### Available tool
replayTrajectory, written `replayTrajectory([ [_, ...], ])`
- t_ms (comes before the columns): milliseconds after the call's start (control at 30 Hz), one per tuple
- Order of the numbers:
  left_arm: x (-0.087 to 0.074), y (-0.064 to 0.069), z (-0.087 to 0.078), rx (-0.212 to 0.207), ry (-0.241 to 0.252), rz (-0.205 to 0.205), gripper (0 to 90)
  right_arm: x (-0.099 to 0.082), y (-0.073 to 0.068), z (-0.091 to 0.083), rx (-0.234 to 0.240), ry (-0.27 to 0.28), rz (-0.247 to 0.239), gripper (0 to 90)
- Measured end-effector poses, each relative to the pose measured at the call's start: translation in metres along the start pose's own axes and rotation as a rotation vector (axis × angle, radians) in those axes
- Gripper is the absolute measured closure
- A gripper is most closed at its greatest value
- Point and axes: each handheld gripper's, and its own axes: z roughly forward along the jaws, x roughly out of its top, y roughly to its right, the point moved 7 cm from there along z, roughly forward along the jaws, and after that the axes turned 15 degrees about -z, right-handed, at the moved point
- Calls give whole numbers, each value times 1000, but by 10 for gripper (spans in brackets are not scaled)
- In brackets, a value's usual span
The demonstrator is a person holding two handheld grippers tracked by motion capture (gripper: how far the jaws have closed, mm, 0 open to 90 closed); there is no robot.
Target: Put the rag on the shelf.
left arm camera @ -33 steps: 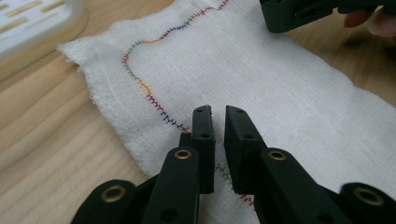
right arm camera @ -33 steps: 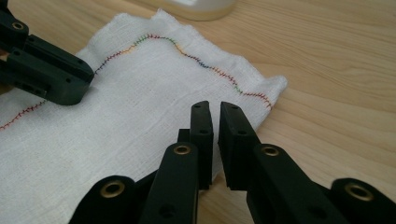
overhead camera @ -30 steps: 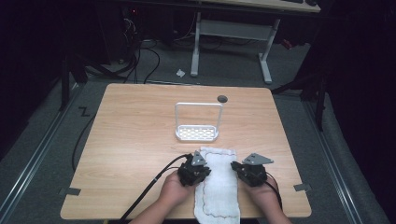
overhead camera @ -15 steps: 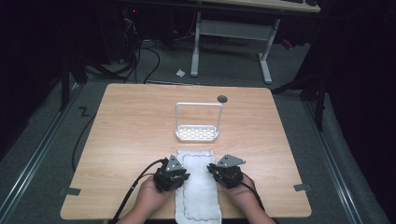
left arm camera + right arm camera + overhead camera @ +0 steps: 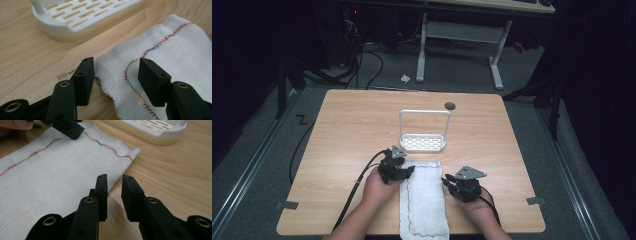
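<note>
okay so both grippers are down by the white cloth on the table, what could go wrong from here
1. The left gripper is open astride the cloth's edge; shutting could catch only the top layer, so the fold may fall open.
2. The right gripper is open just off the cloth's other edge, over bare wood; shutting there would likely miss it.
3. The white rack sits close beyond the cloth; a forward pull might bump it.

No readable text, labels, brands, numbers or signs on anything in view
</note>
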Motion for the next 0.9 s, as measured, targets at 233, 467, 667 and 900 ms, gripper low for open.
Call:
replayTrajectory([
  [233, -4, 2, 1, -108, 43, -122, 774, 2, 2, 0, -2, 13, 10, 727],
  [467, -4, -2, 1, -159, 29, -181, 825, 13, 14, 5, -12, 7, 81, 652],
  [667, -5, -1, 0, -155, 31, -169, 823, 26, 27, 32, -4, -56, 148, 584],
  [900, -6, -1, -2, -158, 35, -168, 819, 26, 26, 51, -10, -100, 170, 538],
])
